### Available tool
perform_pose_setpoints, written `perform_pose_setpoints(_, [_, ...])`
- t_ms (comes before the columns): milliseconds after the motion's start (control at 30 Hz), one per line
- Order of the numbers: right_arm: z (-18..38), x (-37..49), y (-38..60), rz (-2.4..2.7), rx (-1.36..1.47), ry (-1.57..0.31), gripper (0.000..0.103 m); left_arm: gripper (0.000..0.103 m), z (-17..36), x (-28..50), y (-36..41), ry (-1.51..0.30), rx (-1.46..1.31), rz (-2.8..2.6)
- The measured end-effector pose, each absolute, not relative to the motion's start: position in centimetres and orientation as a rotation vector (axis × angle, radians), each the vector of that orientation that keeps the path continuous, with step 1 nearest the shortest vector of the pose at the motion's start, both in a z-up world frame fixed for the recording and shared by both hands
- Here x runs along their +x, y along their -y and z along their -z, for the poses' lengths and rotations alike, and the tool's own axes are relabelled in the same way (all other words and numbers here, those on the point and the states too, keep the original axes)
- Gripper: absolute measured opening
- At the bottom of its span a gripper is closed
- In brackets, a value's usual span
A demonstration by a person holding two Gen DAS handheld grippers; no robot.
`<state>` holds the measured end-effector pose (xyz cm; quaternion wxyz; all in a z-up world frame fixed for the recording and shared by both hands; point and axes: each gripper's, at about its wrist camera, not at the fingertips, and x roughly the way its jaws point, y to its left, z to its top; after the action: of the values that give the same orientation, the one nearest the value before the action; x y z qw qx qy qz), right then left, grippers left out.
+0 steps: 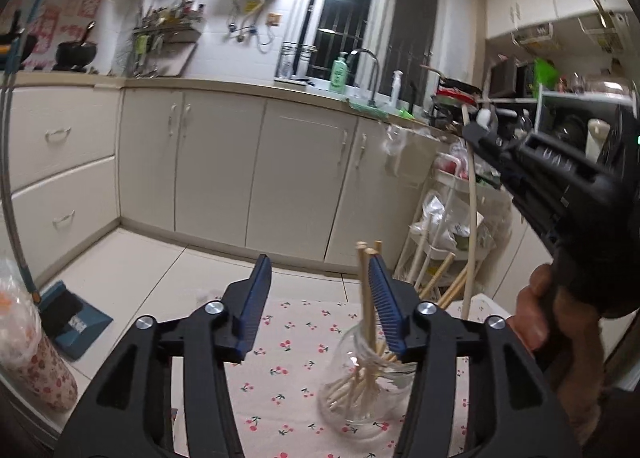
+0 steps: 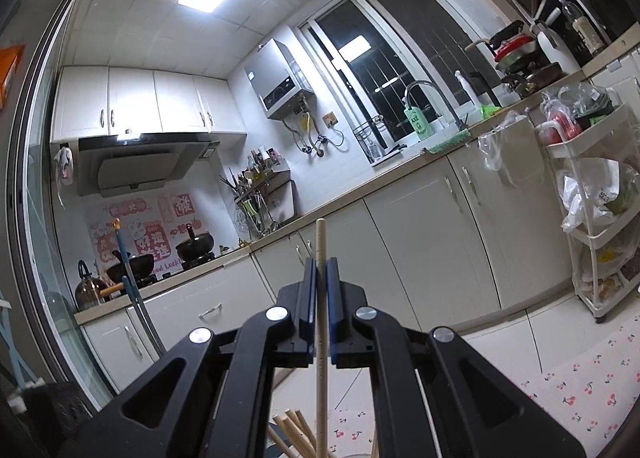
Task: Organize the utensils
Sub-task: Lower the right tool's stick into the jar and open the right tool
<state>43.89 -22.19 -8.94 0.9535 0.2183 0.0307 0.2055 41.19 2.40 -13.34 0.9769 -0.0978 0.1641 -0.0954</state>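
Observation:
A clear glass jar stands on a cherry-print cloth and holds several wooden chopsticks. My left gripper is open just above the jar. Two chopstick tops rise between its blue pads, close against the right pad. My right gripper is shut on a single long chopstick that hangs upright through its pads. In the left wrist view the right gripper is up at the right, higher than the jar, with that chopstick hanging below it. More chopstick tips show at the bottom of the right wrist view.
A person's hand holds the right gripper's handle. A white rolling cart with bags stands right of the table, with wooden sticks leaning by it. A floral container is at the left edge, a blue dustpan on the floor. Cabinets run behind.

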Motion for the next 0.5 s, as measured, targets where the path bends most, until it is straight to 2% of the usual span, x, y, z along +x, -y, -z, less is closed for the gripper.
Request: perform_pose_setpoints(500, [13.0, 44.6, 18.8, -0.360, 0.321, -0.079, 0.006, 0.054, 14.1, 42.1, -5.0, -0.349, -0.274, 0.148])
